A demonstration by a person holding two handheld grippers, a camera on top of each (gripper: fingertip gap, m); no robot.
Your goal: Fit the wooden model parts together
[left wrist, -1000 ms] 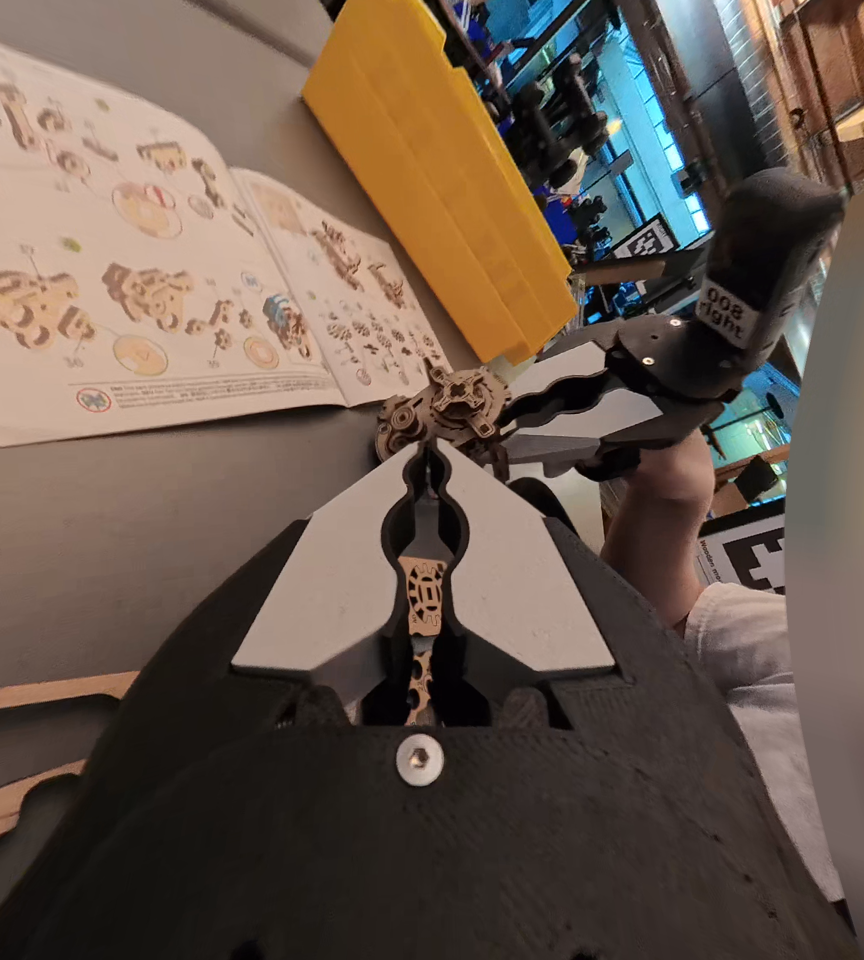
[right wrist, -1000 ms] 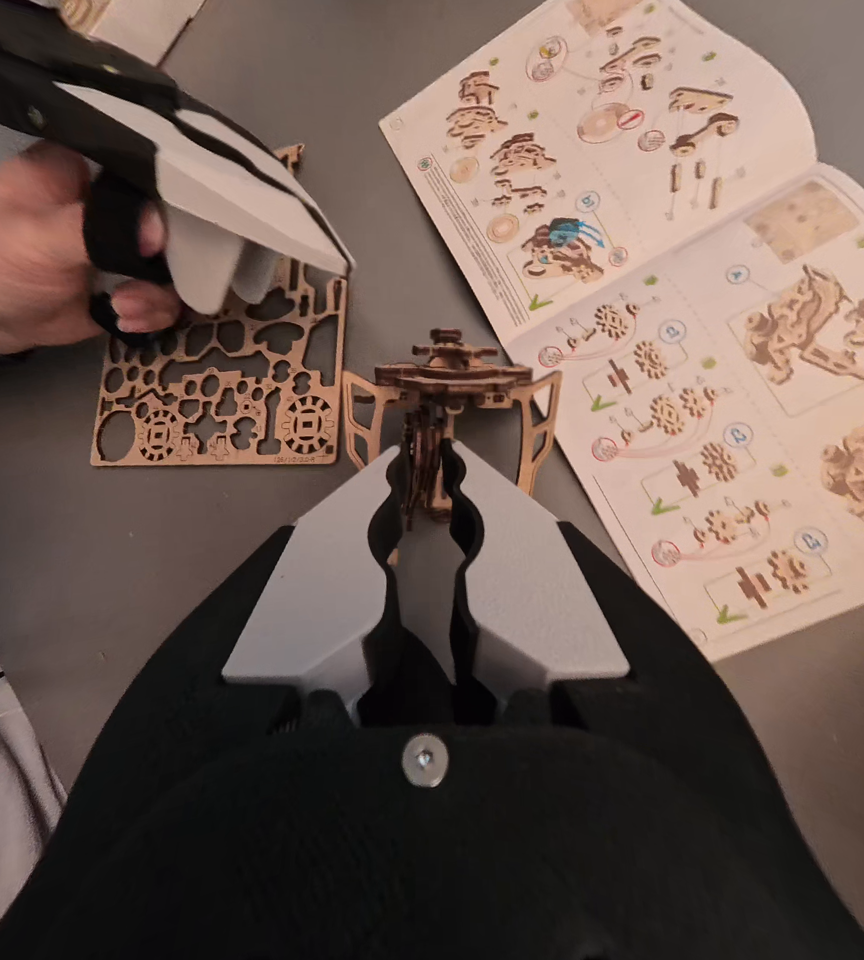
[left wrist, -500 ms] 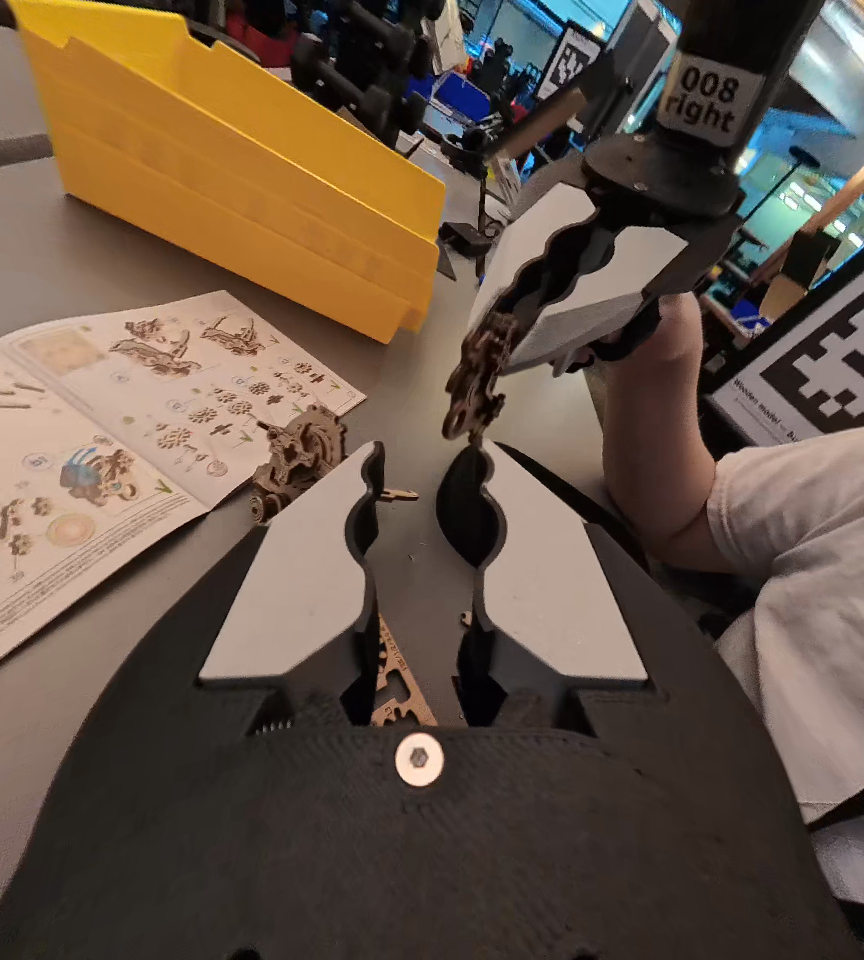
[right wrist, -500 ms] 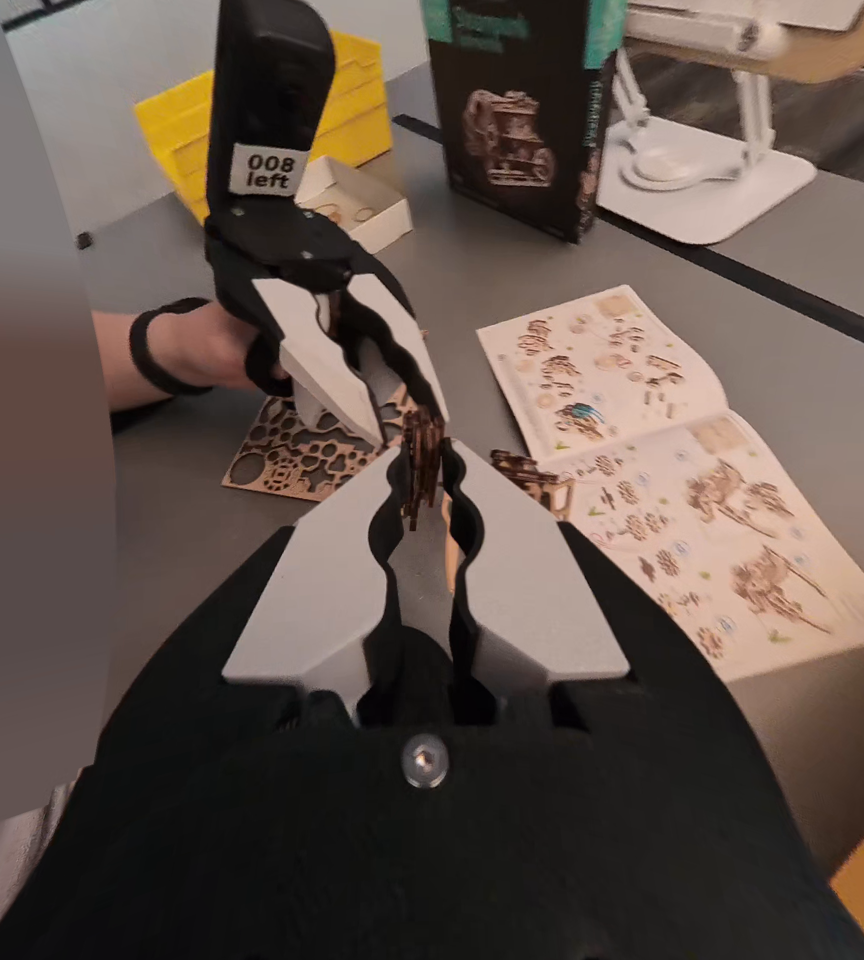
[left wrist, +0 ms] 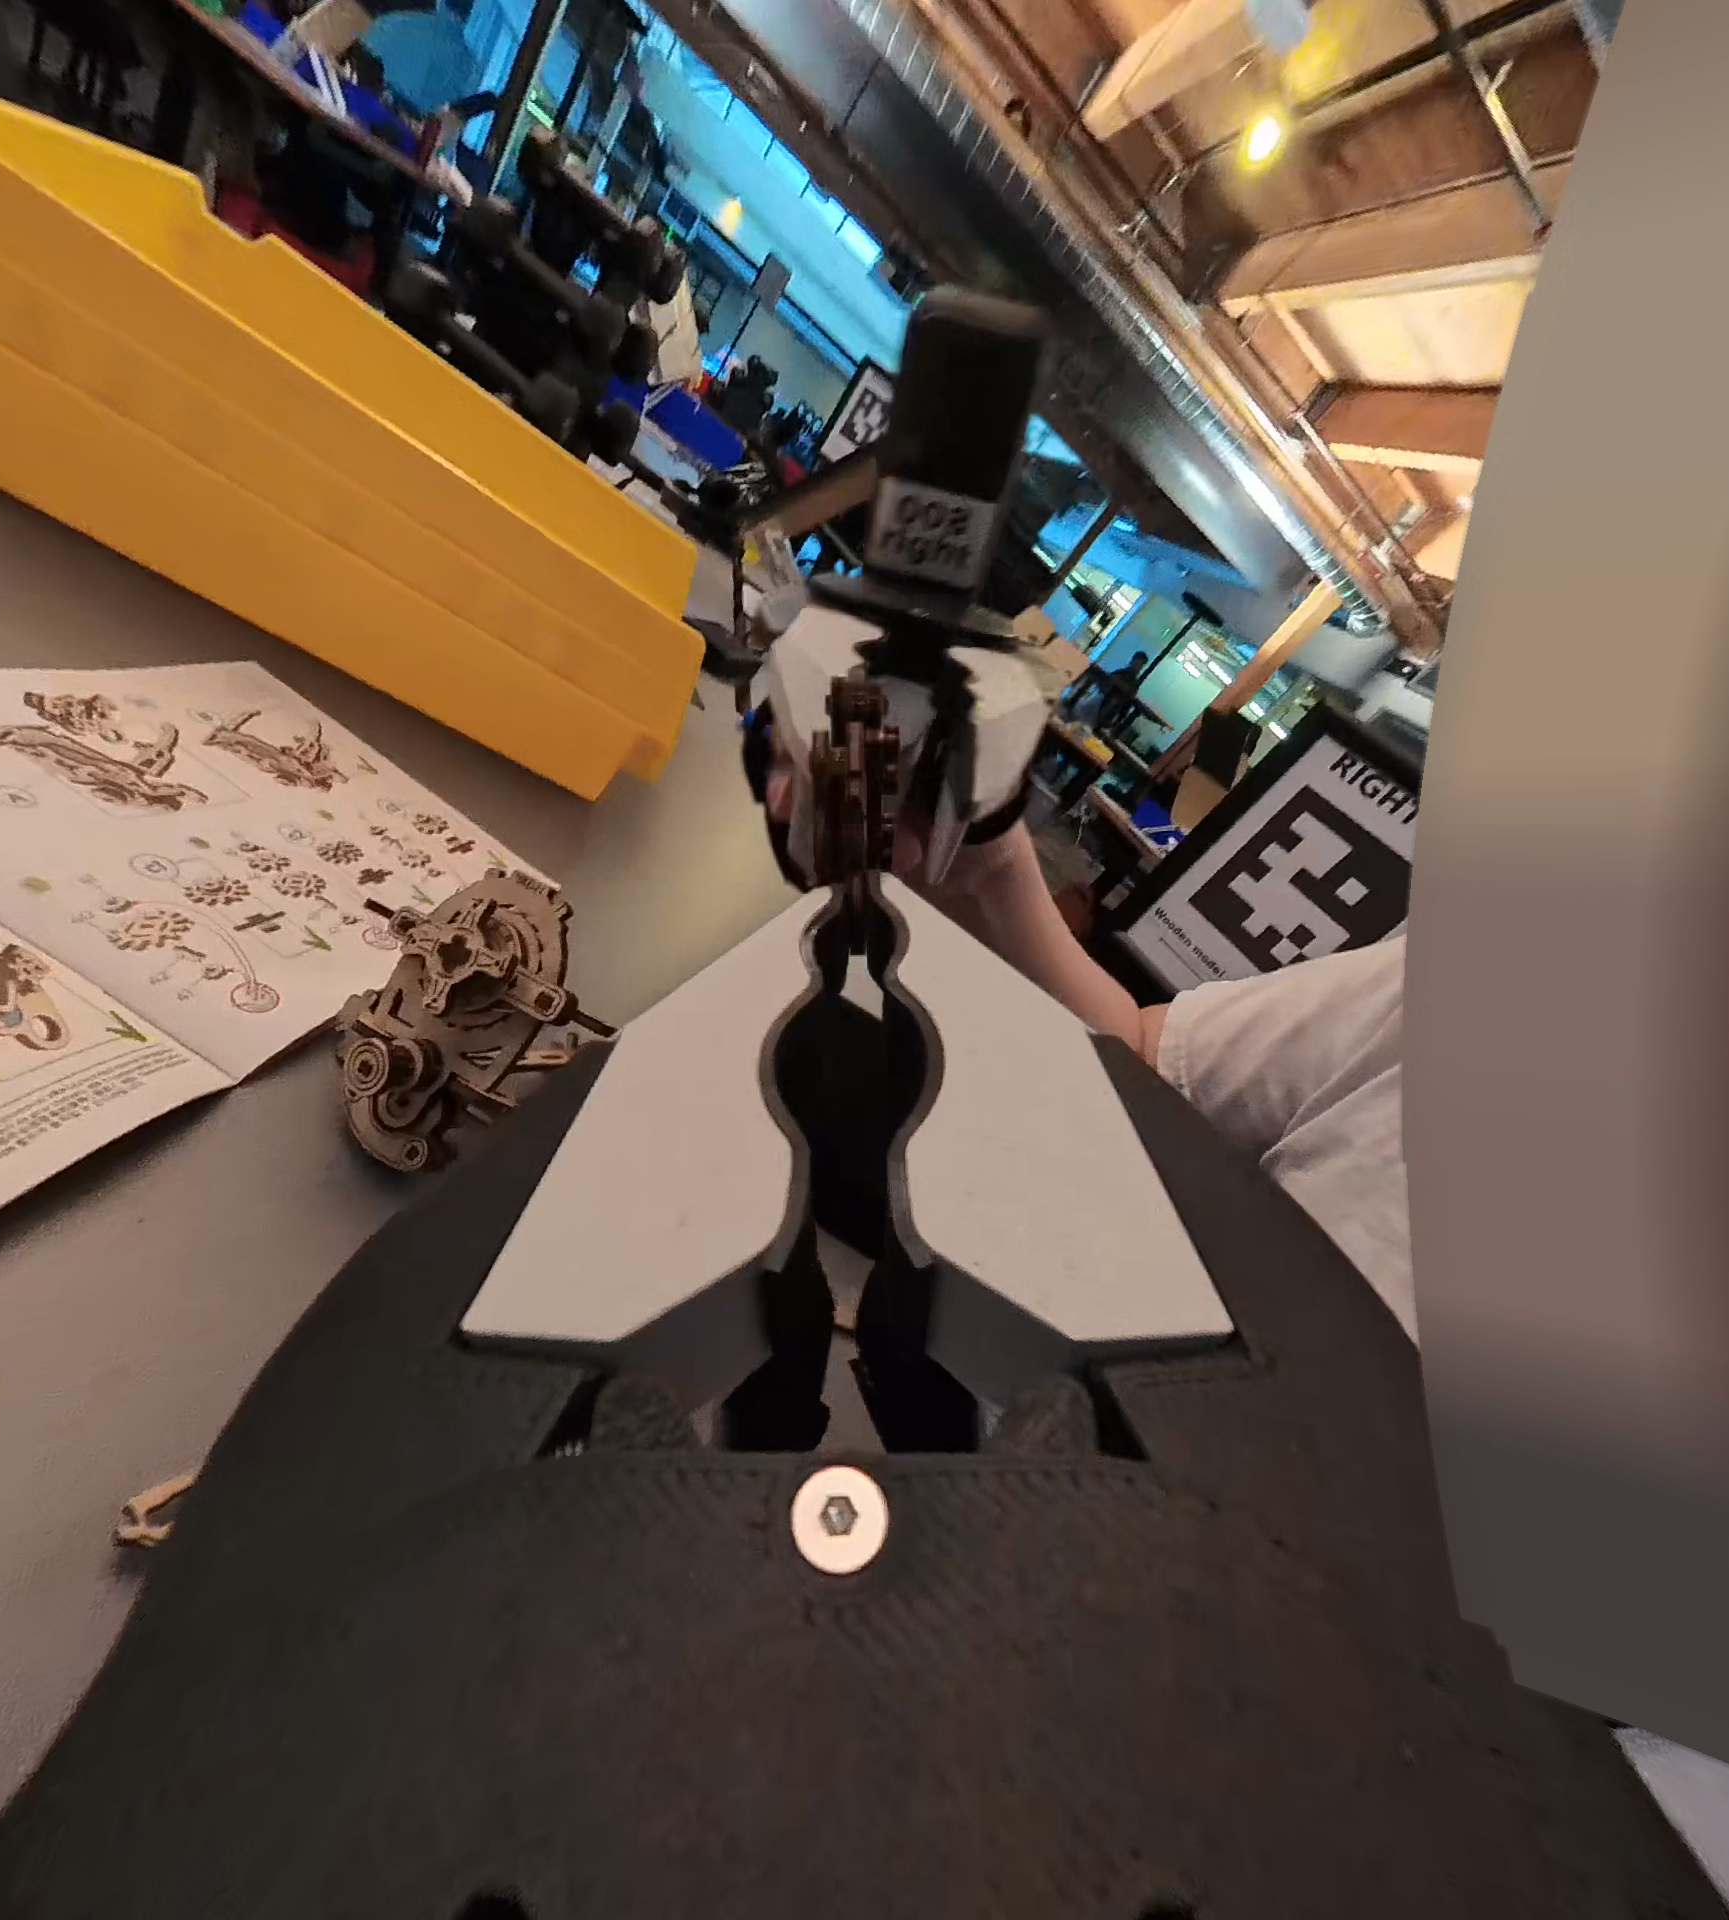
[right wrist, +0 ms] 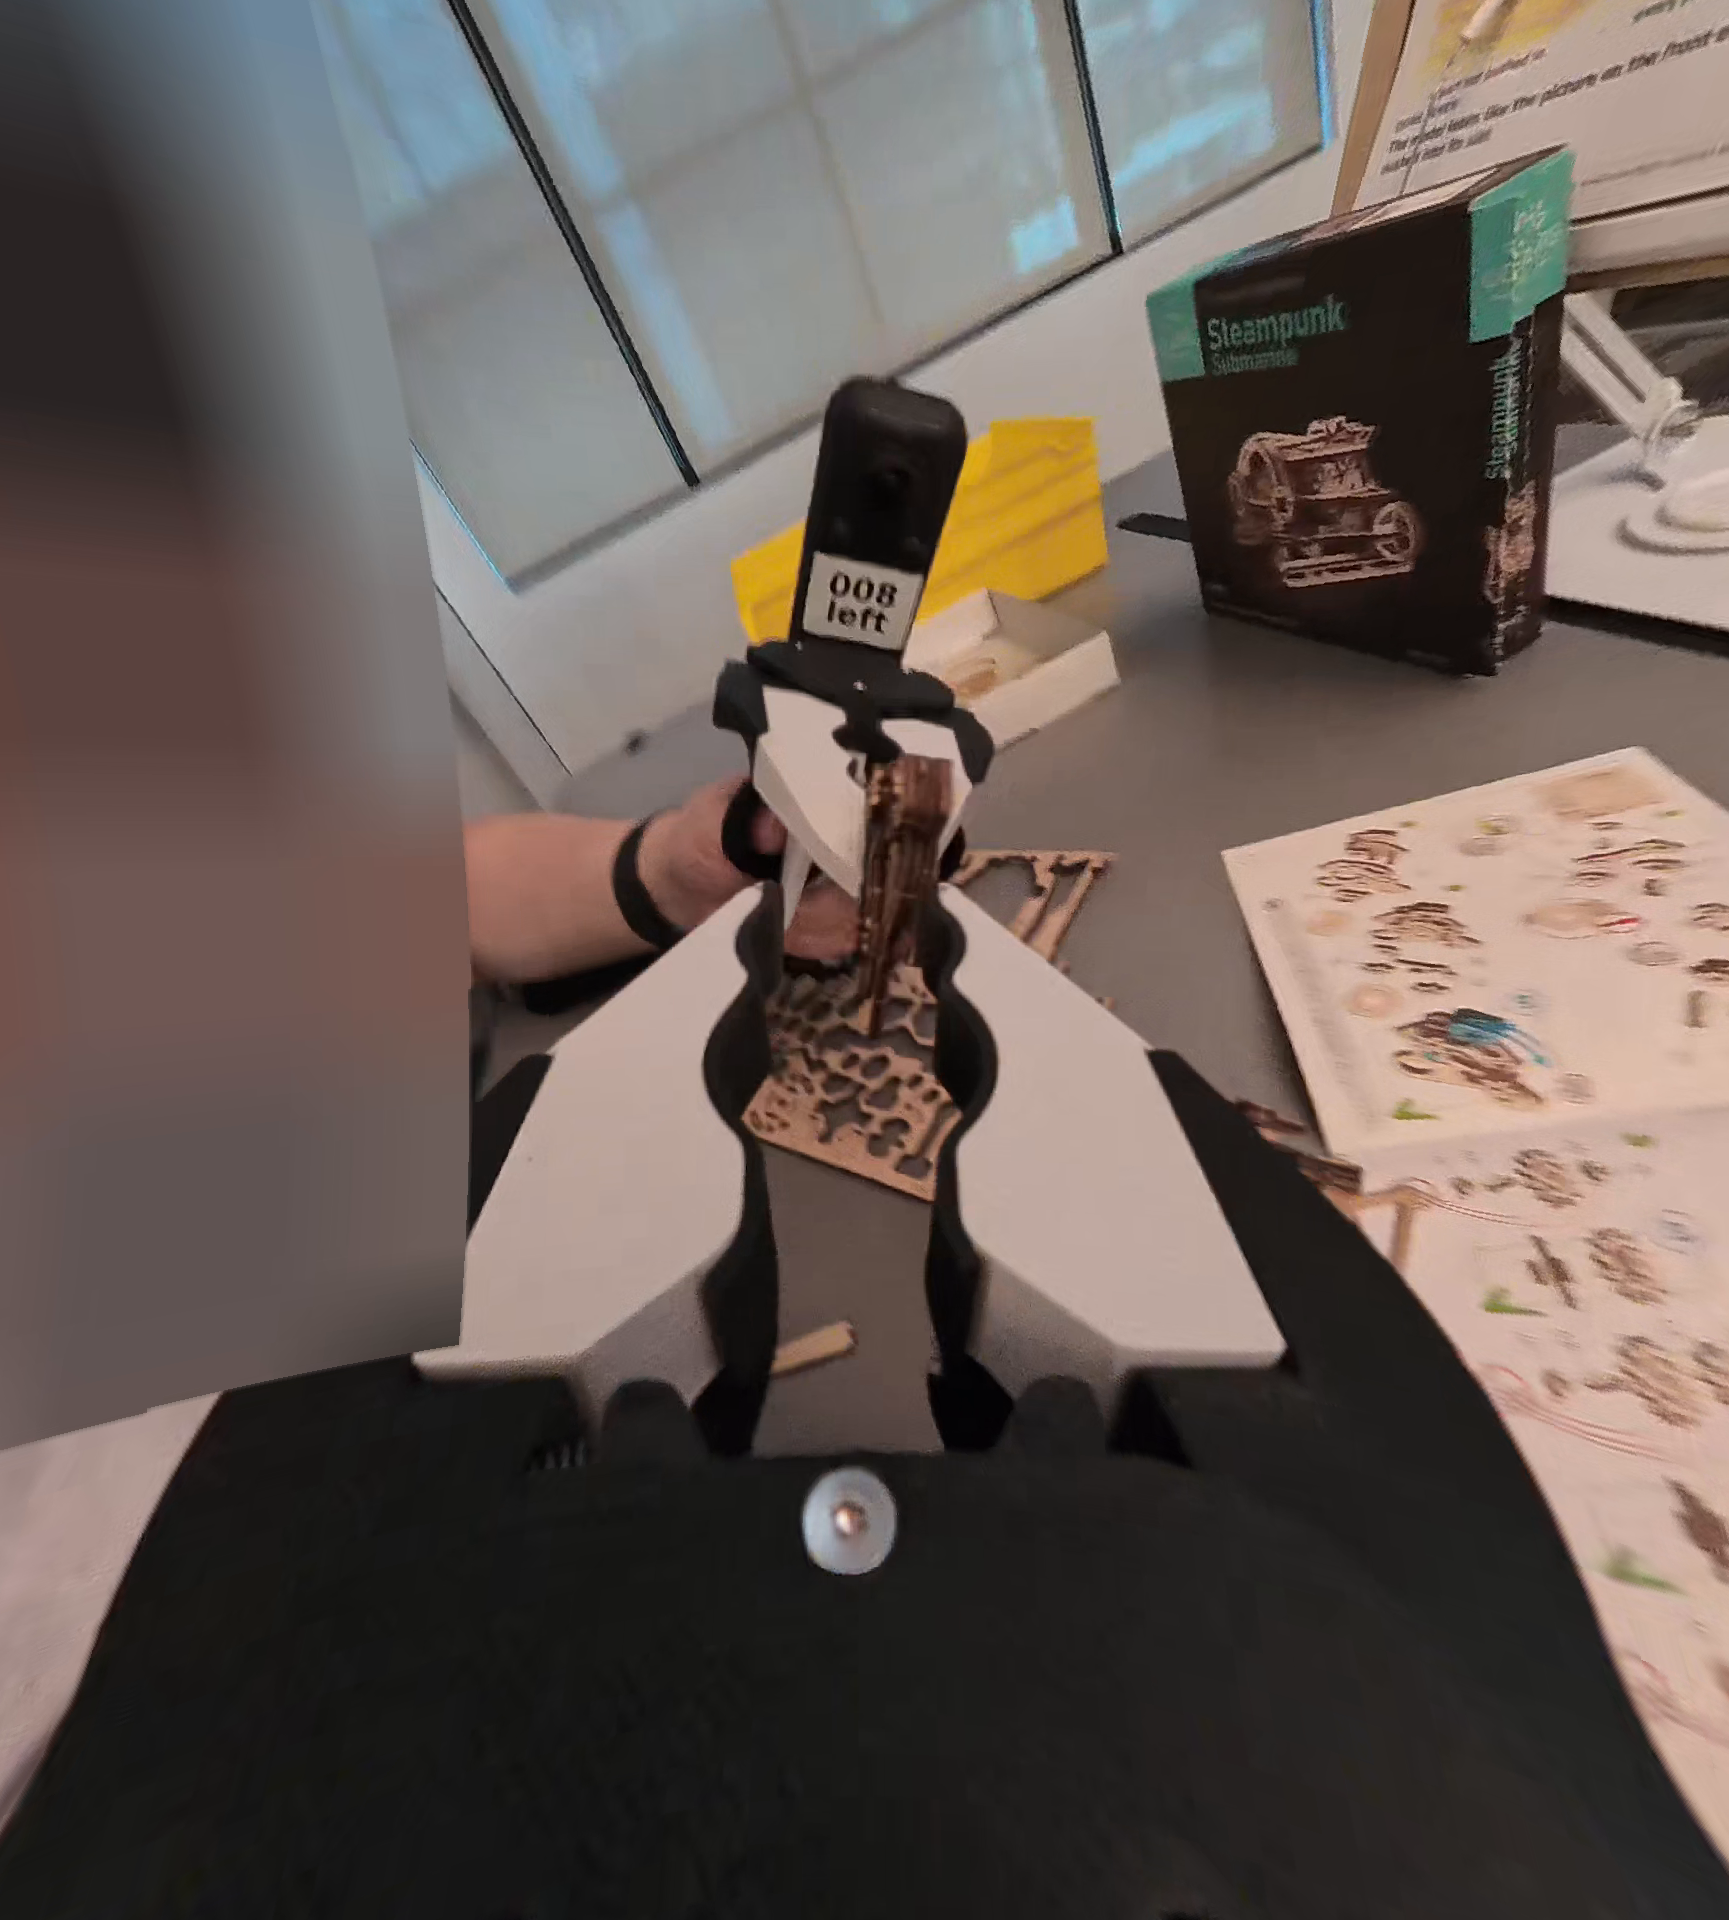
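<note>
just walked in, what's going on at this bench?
A person is building a wooden model with handheld tongs in each hand. The right tongs and the left tongs meet tip to tip in the air, both closed on one small wooden sub-assembly. A larger assembled piece lies on the grey table beside the open instruction booklet. A cut-out parts sheet lies below the tongs.

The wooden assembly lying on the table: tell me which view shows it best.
The left wrist view. There the wooden assembly sits sharp and whole on the grey table beside the instruction booklet. In the right wrist view only a blurred sliver of it peeks out past the right gripper's finger.
</note>
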